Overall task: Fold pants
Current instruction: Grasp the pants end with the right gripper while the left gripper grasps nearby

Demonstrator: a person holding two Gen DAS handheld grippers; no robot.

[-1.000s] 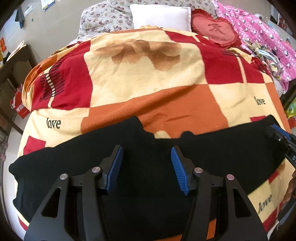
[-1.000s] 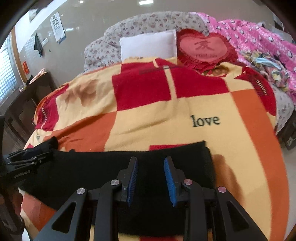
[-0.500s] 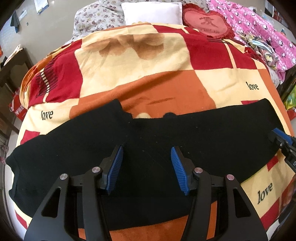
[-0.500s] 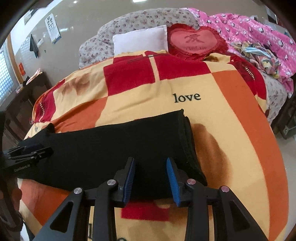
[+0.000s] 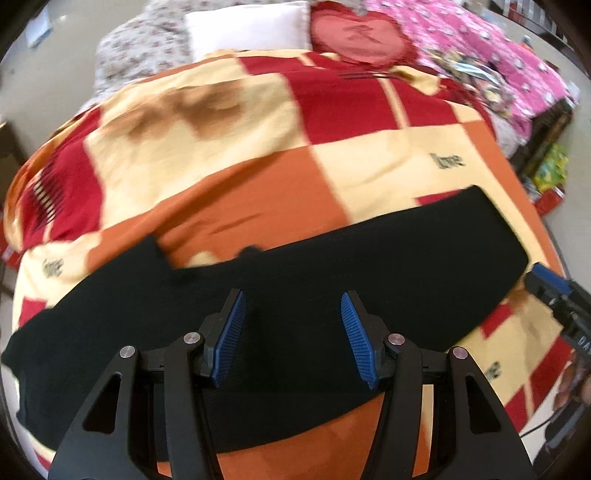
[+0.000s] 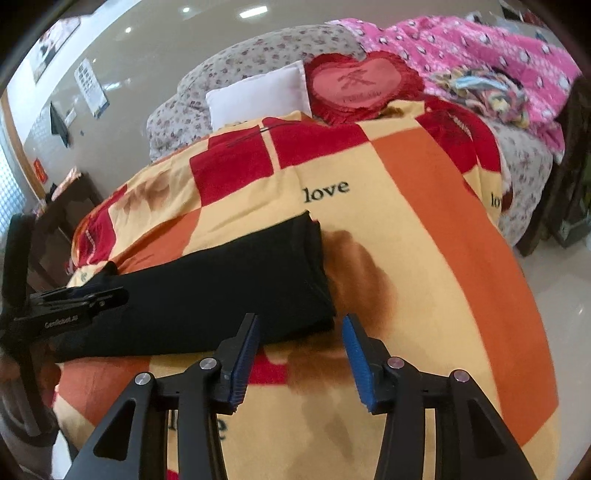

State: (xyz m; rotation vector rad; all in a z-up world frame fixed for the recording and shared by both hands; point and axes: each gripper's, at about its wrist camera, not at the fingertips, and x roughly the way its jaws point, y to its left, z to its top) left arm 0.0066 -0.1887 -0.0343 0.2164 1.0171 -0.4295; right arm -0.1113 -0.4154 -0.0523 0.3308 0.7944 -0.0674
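Note:
Black pants (image 5: 295,288) lie flat across the near part of a checked red, orange and cream blanket (image 5: 236,155), folded lengthwise into a long strip. My left gripper (image 5: 291,332) is open and empty above the middle of the pants. My right gripper (image 6: 301,354) is open and empty, just off the right end of the pants (image 6: 229,280), over the blanket (image 6: 424,236). The right gripper also shows at the right edge of the left wrist view (image 5: 554,284). The left gripper shows at the left of the right wrist view (image 6: 77,302).
A white pillow (image 5: 247,29), a red heart cushion (image 5: 358,37) and a pink quilt (image 5: 480,62) lie at the head of the bed. A dark wooden table (image 6: 62,218) stands left of the bed. Tiled floor (image 6: 554,295) lies to the right.
Both grippers have drawn back and risen from the pants. The right gripper has moved right, off the pants' end, and its jaws have opened wider. The pants lie still.

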